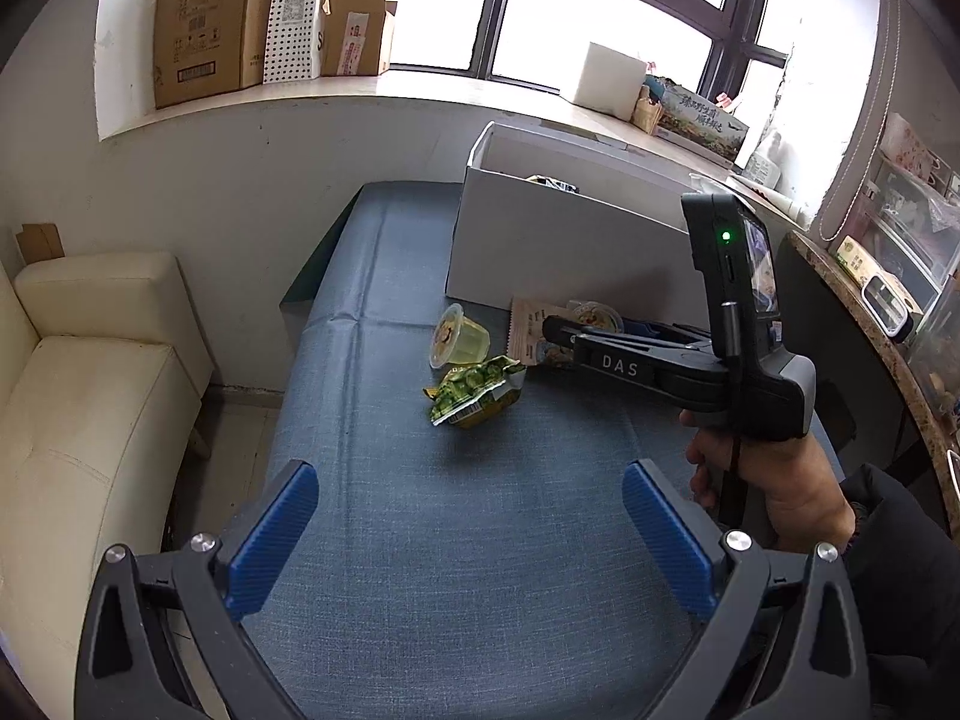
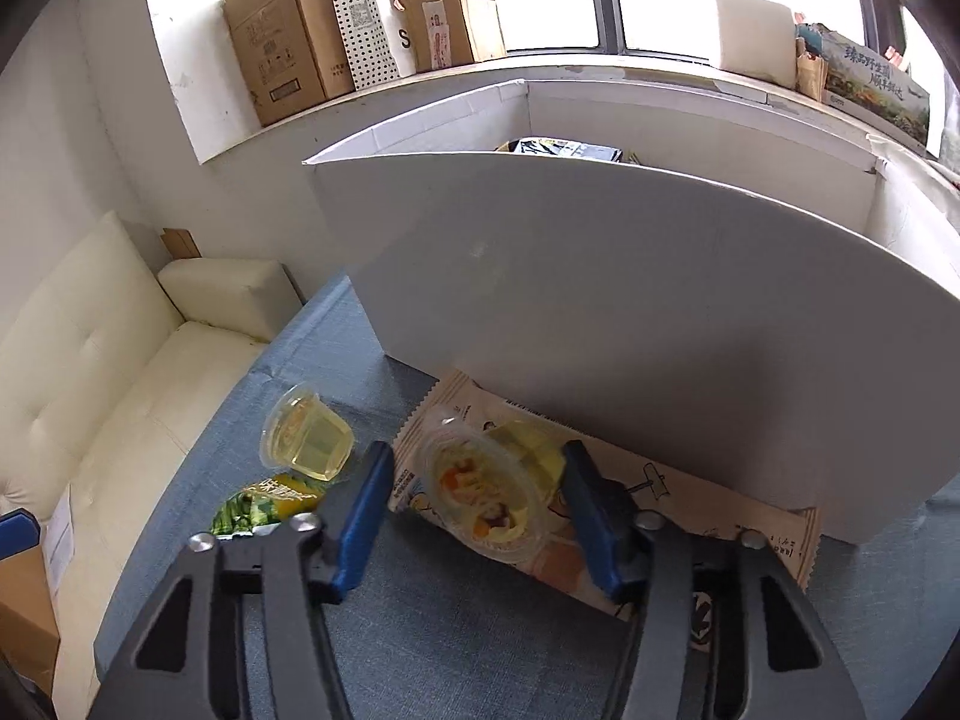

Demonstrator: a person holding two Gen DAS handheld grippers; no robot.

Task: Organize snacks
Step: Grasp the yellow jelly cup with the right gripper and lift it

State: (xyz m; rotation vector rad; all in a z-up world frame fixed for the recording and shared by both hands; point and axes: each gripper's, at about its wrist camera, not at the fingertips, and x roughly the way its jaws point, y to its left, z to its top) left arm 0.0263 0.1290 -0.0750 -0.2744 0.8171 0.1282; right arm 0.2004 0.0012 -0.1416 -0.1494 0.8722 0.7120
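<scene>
Two tools spread | right tool [image 2: 474, 501] straddles fruit cup [image 2: 480, 495] lying on flat packet [image 2: 672, 501] | left tool [image 1: 471, 516] idle | cup likely light, slick, crushable; grip sidewalls gently

Two jelly cups sit in front of the white box [image 2: 630, 312]: one clear yellow jelly cup [image 2: 309, 435] lying on its side off the box's left corner, and one fruit jelly cup [image 2: 486, 492] resting on the beige wrapper. One beige snack packet [image 2: 690, 504] lies along the foot of the box. One green snack bag [image 2: 264, 507] lies farther out from the box, just beside the yellow cup. Inside the box, dark packets [image 2: 564, 149] show above the rim; their number cannot be told. On the windowsill behind the box stand two brown cardboard boxes [image 2: 282, 36].
</scene>
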